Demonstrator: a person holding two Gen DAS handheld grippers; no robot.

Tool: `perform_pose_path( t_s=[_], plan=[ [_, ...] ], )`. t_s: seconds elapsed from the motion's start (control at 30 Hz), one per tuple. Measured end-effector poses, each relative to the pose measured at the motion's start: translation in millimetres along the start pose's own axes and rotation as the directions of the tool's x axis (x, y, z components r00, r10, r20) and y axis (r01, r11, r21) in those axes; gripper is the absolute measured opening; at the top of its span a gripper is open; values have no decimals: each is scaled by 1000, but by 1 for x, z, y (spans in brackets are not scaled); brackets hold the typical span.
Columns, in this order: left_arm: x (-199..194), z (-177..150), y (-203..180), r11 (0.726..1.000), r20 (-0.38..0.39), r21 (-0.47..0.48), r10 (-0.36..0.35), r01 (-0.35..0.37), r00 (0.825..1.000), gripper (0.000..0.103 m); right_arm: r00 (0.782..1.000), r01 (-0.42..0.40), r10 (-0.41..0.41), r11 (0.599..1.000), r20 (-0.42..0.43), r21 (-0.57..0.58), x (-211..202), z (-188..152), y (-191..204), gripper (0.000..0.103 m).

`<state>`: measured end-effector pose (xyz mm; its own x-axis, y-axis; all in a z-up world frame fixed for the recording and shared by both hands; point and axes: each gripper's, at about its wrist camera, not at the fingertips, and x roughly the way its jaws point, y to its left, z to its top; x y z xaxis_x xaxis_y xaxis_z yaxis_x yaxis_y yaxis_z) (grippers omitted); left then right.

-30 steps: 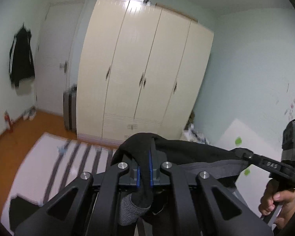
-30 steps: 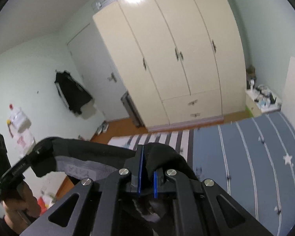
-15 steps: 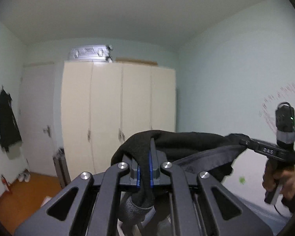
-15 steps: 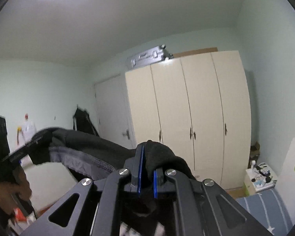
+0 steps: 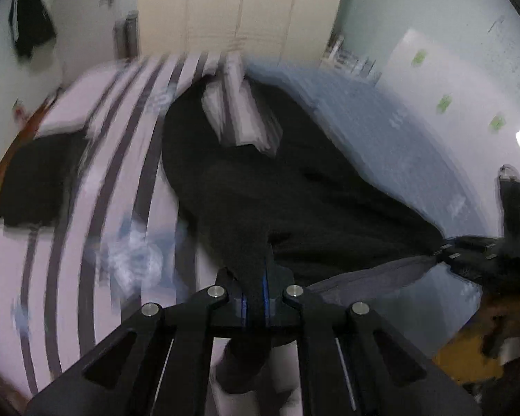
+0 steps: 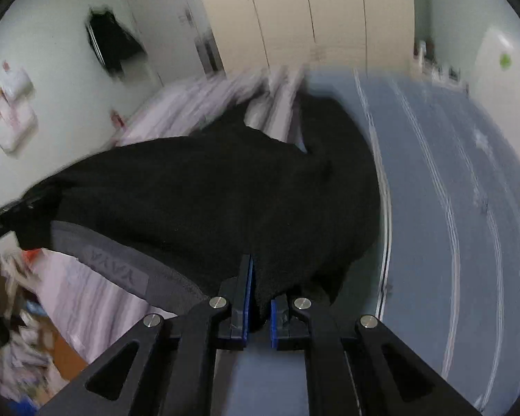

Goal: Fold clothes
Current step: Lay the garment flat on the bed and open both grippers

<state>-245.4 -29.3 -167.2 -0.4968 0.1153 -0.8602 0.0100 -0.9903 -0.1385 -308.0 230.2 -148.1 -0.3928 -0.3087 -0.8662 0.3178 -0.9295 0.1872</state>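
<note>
Change: half a second back both cameras were pointed up at the ceiling and wardrobe top, now they've swung down onto the bed, everything smeared with motion blur.
Bed (image 6: 461, 180): fills the middle and lower frame in both views, blue sheet with pale stripes on the right, white-and-dark striped cover (image 5: 86, 180) on the left.
Wardrobe (image 6: 329, 10): cream doors along the top of both frames.
Pants (image 5: 294, 187): black, stretched across the centre over the bed, legs trailing toward the top, grey waistband (image 6: 121, 263) along the lower edge. Can't tell how much is actually lying on the bed.
Dark pile (image 5: 34, 180): another black garment at the left edge, on the striped cover.
Left gripper (image 5: 256, 298): bottom centre, blue pads pinched tight on the waistband corner.
Right gripper (image 6: 260, 308): bottom centre, pads clamped on a thick bunch of the other corner.
</note>
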Motion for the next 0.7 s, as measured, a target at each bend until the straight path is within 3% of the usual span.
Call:
perform_pose_path(
  t_s=[0.1, 0.23, 0.33, 0.4, 0.43, 0.47, 0.6, 0.7],
  plan=[
    [50, -63, 5, 999, -82, -14, 48, -49, 996, 4, 992, 14, -11, 1000, -125, 26, 69, -78, -6, 7],
    [75, -98, 14, 996, -89, 12, 89, -88, 992, 5, 983, 27, -22, 999, -180, 28, 112, -141, -18, 7],
    [72, -105, 23, 996, -72, -43, 77, -80, 994, 8, 989, 21, -20, 1000, -145, 2, 117, -155, -24, 7],
    [68, -108, 29, 994, -76, -70, 78, -83, 994, 19, 991, 16, -15, 1000, -132, 6, 114, -155, -29, 21],
    [67, -110, 33, 992, -88, -85, 81, -88, 993, 31, 991, 29, -27, 999, -129, 13, 110, -154, -32, 27],
    [63, -112, 37, 991, -94, -101, 80, -90, 992, 36, 991, 44, -41, 999, -127, 21, 105, -153, -36, 34],
    [40, -121, 53, 981, -83, -162, 98, -110, 992, 48, 991, 100, -91, 991, -95, 94, 71, -155, -55, 34],
    [34, -120, 75, 964, -70, -218, 138, -150, 988, 58, 987, 152, -142, 976, -71, 156, 58, -159, -71, 42]
  ],
)
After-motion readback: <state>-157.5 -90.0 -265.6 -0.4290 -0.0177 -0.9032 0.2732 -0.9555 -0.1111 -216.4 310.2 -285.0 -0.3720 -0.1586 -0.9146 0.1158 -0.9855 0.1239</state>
